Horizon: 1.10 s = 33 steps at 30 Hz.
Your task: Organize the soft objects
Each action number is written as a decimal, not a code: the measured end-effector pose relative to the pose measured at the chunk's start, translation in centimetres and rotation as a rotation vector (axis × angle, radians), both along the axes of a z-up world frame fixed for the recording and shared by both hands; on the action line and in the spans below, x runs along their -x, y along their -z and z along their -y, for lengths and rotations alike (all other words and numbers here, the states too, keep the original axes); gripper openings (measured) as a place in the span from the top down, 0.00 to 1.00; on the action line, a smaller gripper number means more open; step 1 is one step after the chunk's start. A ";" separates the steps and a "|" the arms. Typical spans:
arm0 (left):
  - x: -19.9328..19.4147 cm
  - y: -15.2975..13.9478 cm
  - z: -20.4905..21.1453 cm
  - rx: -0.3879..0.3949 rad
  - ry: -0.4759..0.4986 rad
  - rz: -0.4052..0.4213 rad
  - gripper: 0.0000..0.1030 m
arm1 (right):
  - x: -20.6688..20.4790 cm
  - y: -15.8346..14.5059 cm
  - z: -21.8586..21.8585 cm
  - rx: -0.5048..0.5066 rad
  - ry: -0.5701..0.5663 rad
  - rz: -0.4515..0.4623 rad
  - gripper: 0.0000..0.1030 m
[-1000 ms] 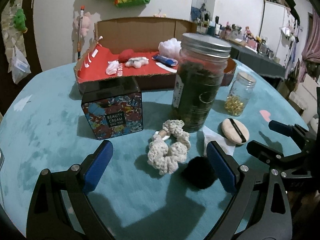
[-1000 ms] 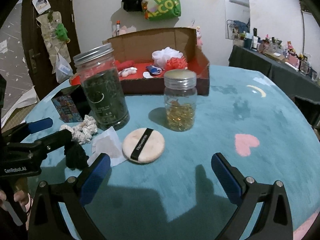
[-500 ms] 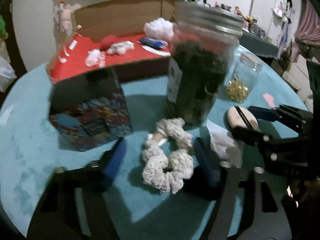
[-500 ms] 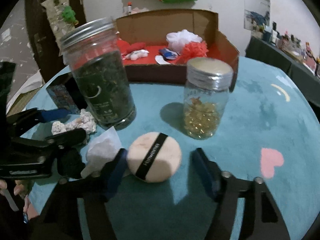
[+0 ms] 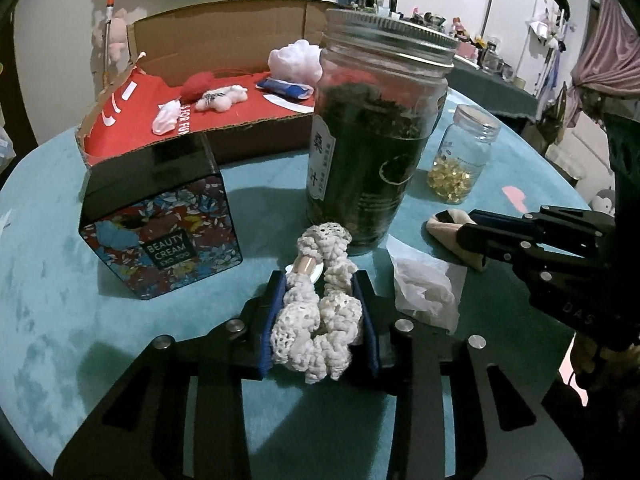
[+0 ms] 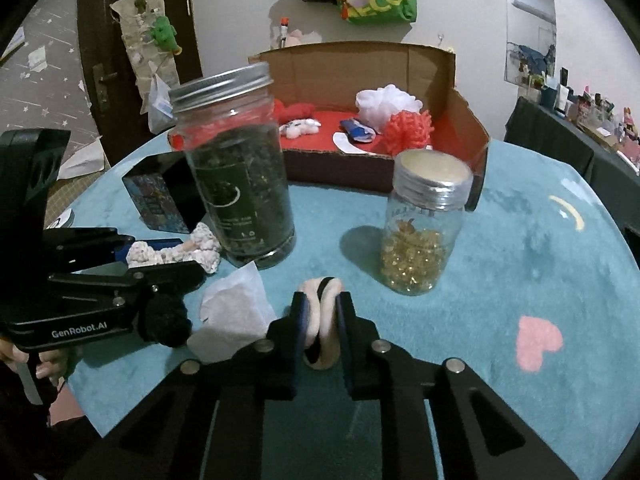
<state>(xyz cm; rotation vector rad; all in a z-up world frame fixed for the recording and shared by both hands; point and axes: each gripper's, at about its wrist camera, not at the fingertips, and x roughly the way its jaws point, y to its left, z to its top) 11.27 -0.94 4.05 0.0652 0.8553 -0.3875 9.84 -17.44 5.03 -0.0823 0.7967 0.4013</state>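
Observation:
My left gripper (image 5: 320, 284) is shut on a cream crocheted scrunchie (image 5: 320, 320), squeezed between its blue pads just above the teal table. My right gripper (image 6: 322, 300) is shut on a beige powder puff (image 6: 322, 320) with a black strap, folded between its pads. The puff also shows in the left wrist view (image 5: 452, 232). A black pom-pom (image 6: 164, 320) and a white pouch (image 6: 236, 308) lie on the table between the grippers. The cardboard box (image 6: 472, 128) with a red floor stands at the back and holds several soft items.
A tall jar of dark leaves (image 5: 376, 120) stands right behind the scrunchie. A small jar of yellow capsules (image 6: 424, 232) stands behind the puff. A floral Beauty Cream tin (image 5: 160, 220) sits to the left. The table (image 6: 560, 260) is round, its edge near.
Both grippers moved forward and down and closed: the left onto the scrunchie, the right onto the powder puff, which now stands folded on edge.

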 end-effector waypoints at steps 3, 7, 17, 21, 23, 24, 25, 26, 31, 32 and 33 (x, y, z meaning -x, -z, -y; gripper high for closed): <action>0.1 -0.2 0.0 0.004 0.000 0.003 0.69 | 0.0 -0.1 0.1 -0.007 0.001 0.003 0.86; 0.4 -0.7 -0.2 0.014 0.000 0.011 0.69 | 0.1 -0.5 0.5 -0.037 0.001 0.002 0.87; 0.6 -1.2 -0.4 0.017 -0.001 0.022 0.69 | 0.3 -0.8 0.7 -0.047 0.000 0.002 0.87; 1.0 -1.5 -0.8 0.019 -0.003 0.027 0.69 | 0.4 -1.0 1.2 -0.051 0.007 0.007 0.87; 1.2 -1.8 -1.1 0.020 -0.006 0.030 0.69 | 0.5 -1.1 1.5 -0.050 0.012 0.010 0.87; 1.3 -1.9 -1.3 0.022 -0.008 0.031 0.69 | 0.6 -1.2 1.6 -0.049 0.013 0.011 0.87; 1.4 -2.0 -1.5 0.022 -0.011 0.032 0.69 | 0.6 -1.3 1.8 -0.047 0.015 0.012 0.87; 1.6 -2.1 -1.7 0.020 -0.015 0.032 0.69 | 0.7 -1.3 2.0 -0.046 0.019 0.012 0.87; 2.3 -2.2 -3.1 0.008 -0.042 0.028 0.69 | 0.9 -1.5 3.2 -0.052 0.040 0.004 0.87; 2.4 -2.2 -3.4 0.005 -0.050 0.027 0.69 | 0.9 -1.5 3.4 -0.051 0.045 0.001 0.87; 2.6 -2.2 -3.9 0.004 -0.059 0.026 0.69 | 0.9 -1.5 3.7 -0.052 0.048 -0.001 0.87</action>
